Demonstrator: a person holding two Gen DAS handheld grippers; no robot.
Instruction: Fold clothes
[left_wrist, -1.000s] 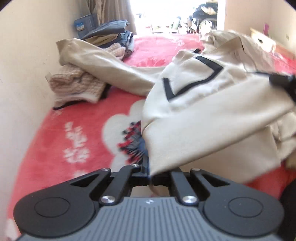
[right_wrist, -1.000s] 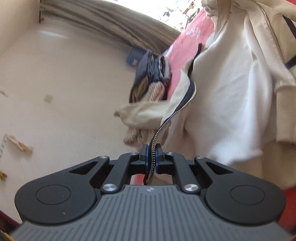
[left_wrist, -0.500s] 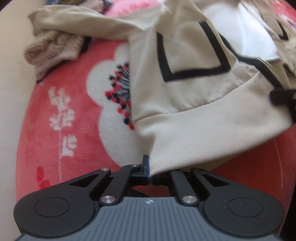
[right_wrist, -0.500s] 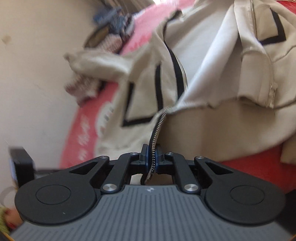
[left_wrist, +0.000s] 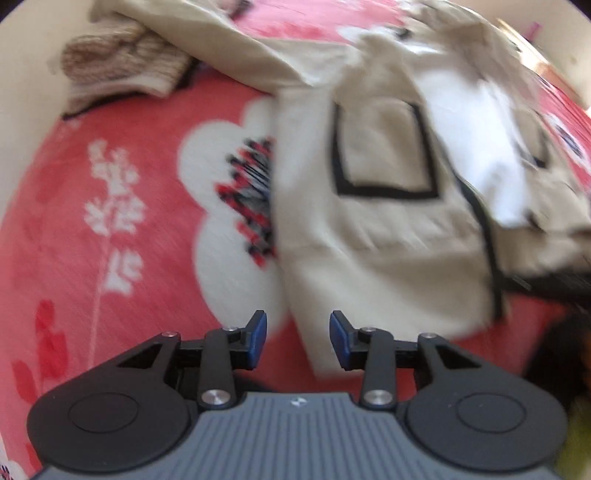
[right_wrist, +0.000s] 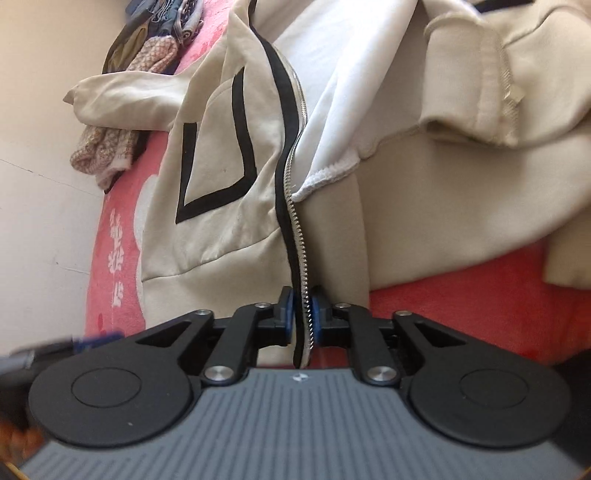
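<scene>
A beige zip-up jacket (left_wrist: 384, 236) with black outline patches and white lining lies spread on the red floral blanket (left_wrist: 110, 206). My left gripper (left_wrist: 298, 338) is open and empty, just short of the jacket's bottom hem. My right gripper (right_wrist: 303, 317) is shut on the jacket's zipper edge (right_wrist: 295, 229) near the hem. The jacket (right_wrist: 229, 155) fills the right wrist view, front panel open, one sleeve reaching left.
A knitted pink-beige garment (left_wrist: 122, 70) lies by the wall at the upper left, also in the right wrist view (right_wrist: 107, 147). A stack of folded dark clothes (right_wrist: 159, 22) sits farther back. A cream wall (right_wrist: 44, 184) borders the bed on the left.
My left gripper let go of the jacket hem and opened, and the hem now lies on the blanket. My right gripper stayed shut on the zipper edge as the jacket came down flat.
</scene>
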